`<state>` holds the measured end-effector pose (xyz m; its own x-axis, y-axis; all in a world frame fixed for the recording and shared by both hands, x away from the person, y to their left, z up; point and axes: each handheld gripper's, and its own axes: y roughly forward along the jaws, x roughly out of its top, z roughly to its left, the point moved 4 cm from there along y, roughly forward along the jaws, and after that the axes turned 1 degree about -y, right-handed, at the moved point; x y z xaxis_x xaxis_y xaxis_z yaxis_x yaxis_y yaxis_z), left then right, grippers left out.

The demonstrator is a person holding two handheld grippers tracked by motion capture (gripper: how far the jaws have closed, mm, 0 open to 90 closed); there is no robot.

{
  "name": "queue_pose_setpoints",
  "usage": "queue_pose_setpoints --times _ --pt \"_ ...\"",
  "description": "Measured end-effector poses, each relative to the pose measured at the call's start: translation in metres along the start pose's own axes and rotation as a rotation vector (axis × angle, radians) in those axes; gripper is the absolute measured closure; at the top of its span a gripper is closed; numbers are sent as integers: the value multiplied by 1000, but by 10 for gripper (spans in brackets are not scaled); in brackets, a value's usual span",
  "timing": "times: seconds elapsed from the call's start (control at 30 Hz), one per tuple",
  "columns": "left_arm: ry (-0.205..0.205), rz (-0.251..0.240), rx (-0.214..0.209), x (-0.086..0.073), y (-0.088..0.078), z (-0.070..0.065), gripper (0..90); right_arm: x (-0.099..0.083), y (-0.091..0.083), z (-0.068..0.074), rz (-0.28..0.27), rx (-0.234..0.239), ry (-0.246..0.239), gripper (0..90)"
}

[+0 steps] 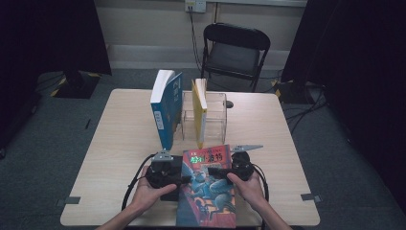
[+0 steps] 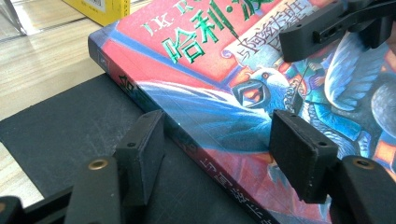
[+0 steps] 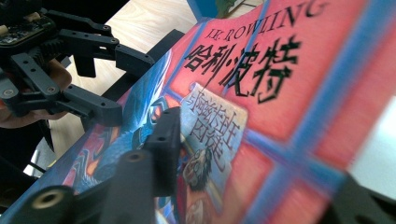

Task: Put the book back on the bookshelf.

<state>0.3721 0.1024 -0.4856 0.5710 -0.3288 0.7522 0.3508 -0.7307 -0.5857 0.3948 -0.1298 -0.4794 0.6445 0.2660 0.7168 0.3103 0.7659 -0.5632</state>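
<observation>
Two grippers at the red book (image 1: 207,188) — left gripper (image 2: 219,140) jaws apart, right gripper (image 3: 261,177) grip unclear; book unshelved.

Wooden table (image 1: 119,143), light top, rounded corners. On it: blue book (image 1: 165,108) standing upright, spine toward the camera, just left of a clear plastic stand (image 1: 215,112). Yellow book (image 1: 199,110) upright too, sitting inside that stand near its left side. Black mat (image 2: 70,135) lying flat near the front edge, left of centre. Behind the table: black folding chair (image 1: 234,50), pushed up near the far edge. Wall outlet (image 1: 195,5) above it with a cable (image 1: 194,36) dropping down. Black curtains (image 1: 356,43) on both sides, grey carpet (image 1: 43,143) underneath, loose cables (image 1: 306,112) on the floor at the right. Bits of tape (image 1: 309,197) on the front table corners.
</observation>
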Motion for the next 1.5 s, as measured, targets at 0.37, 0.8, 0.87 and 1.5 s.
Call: queue_pose_setpoints --times 0.37,0.8,0.87,1.5 --pt "-73 -21 -27 5 2 8 347 4 -15 11 -62 36 -32 764" --pt "-152 -27 -117 12 6 11 344 11 -25 29 -94 36 -96 783" --pt "-156 -31 -128 12 7 11 345 11 -25 31 -93 31 -103 783" --pt "-85 -45 -235 25 3 -14 562 14 -29 33 -83 7 -127 804"
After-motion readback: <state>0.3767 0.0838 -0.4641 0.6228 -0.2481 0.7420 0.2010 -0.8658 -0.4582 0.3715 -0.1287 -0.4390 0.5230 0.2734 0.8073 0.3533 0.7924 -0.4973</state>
